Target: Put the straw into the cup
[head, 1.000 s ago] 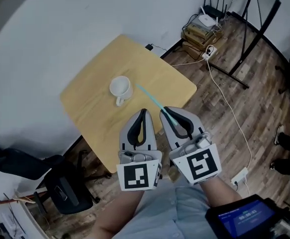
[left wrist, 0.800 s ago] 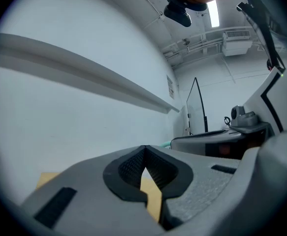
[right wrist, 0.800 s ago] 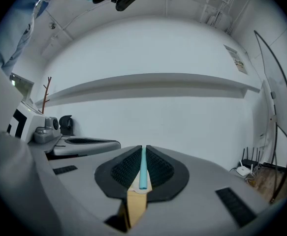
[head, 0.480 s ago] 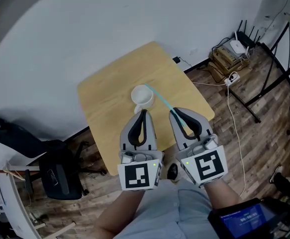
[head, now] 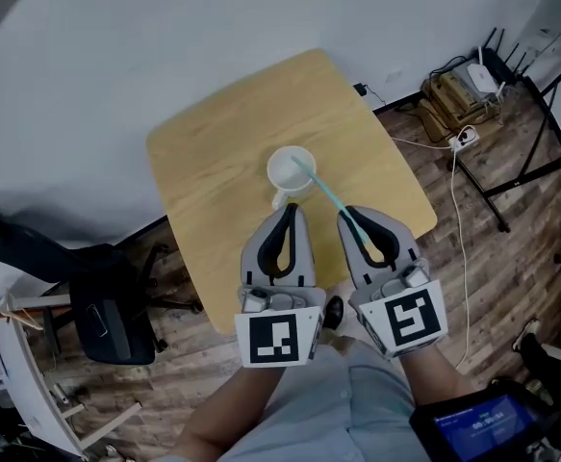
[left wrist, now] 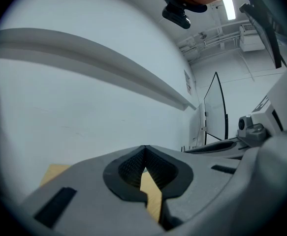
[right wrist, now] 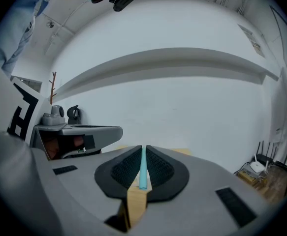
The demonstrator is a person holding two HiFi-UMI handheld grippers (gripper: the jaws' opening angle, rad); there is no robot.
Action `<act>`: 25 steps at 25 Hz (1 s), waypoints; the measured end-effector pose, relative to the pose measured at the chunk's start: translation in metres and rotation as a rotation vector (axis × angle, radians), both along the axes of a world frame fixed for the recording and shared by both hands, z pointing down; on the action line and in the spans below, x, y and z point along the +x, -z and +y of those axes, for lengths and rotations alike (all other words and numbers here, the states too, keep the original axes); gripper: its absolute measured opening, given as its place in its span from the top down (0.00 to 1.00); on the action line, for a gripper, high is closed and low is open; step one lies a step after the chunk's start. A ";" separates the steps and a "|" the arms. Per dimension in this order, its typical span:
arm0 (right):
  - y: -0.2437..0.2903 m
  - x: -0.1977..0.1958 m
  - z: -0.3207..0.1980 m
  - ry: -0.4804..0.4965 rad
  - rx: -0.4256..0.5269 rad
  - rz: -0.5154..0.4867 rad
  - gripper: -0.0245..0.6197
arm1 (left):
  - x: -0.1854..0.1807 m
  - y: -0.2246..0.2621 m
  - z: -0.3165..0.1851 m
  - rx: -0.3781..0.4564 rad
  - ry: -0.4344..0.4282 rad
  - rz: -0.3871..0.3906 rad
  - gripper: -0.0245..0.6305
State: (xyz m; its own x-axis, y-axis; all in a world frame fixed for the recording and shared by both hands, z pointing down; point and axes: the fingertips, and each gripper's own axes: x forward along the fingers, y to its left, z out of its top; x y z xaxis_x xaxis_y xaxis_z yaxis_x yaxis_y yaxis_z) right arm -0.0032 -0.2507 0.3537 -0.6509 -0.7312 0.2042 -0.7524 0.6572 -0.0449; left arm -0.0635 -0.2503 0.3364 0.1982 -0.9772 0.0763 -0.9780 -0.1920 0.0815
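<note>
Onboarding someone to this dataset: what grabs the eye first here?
A turquoise straw pinched in the right hand-held gripper, its far end over the white cup in the head view. The cup stands on a small wooden table; the left hand-held gripper is shut and empty.

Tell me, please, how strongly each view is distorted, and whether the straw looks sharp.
Head view: wide-angle bending near the borders, the straw is thin but sharp. Left gripper view: strong fisheye, dark corners, the wall ledge curves. Right gripper view: same curving, the straw is crisp between the fingers.
</note>
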 end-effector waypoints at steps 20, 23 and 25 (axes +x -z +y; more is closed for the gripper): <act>-0.096 -0.034 -0.046 0.035 -0.191 0.076 0.92 | -0.031 -0.081 -0.045 -0.172 0.015 0.057 0.97; -0.100 -0.028 -0.052 0.033 -0.207 0.064 0.92 | -0.026 -0.087 -0.054 -0.192 0.018 0.057 0.97; -0.107 -0.026 -0.056 0.038 -0.206 0.082 0.92 | -0.025 -0.095 -0.059 -0.209 0.017 0.066 0.97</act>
